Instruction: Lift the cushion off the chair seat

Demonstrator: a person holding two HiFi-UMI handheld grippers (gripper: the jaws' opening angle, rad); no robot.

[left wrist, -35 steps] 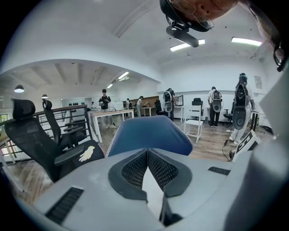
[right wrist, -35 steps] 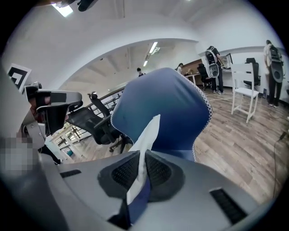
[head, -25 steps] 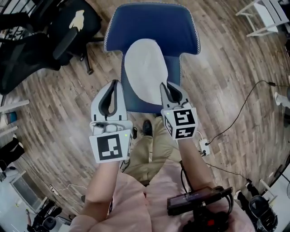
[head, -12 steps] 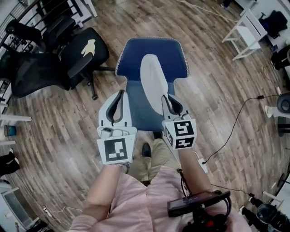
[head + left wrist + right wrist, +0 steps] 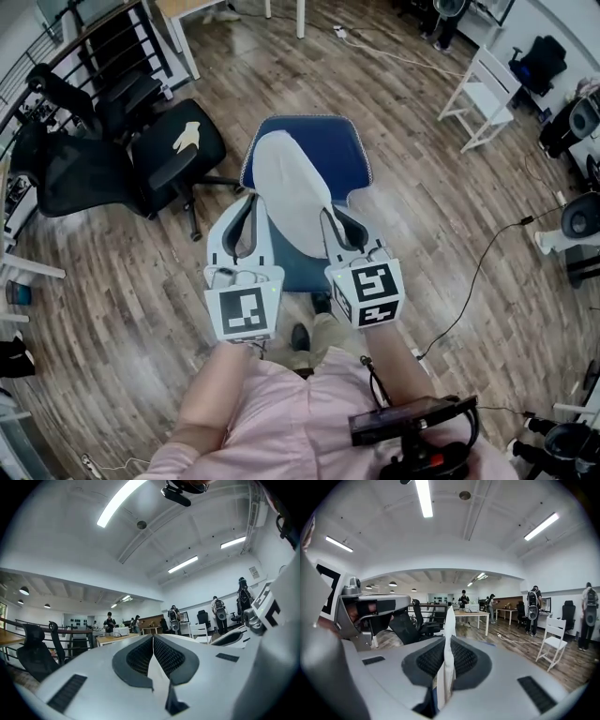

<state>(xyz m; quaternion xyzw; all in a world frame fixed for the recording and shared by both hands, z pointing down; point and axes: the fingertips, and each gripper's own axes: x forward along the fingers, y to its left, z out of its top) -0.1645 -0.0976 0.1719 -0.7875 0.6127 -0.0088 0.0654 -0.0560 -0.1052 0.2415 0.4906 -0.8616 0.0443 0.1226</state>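
Right hand-held gripper (image 5: 449,645) is clamped on the near edge of the white cushion (image 5: 291,187). Left hand-held gripper (image 5: 153,641) is closed on nothing, just beside it. With the cushion hanging tilted above the blue chair (image 5: 339,155), I would raise it steadily (the hold is only a thin edge pinch) and avoid swinging.

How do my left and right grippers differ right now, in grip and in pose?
The right gripper is clamped on the white cushion's edge; the left gripper is shut on nothing, beside the cushion. In the head view the right gripper's marker cube shows two faces, the left gripper's one. Both point forward above the blue chair.
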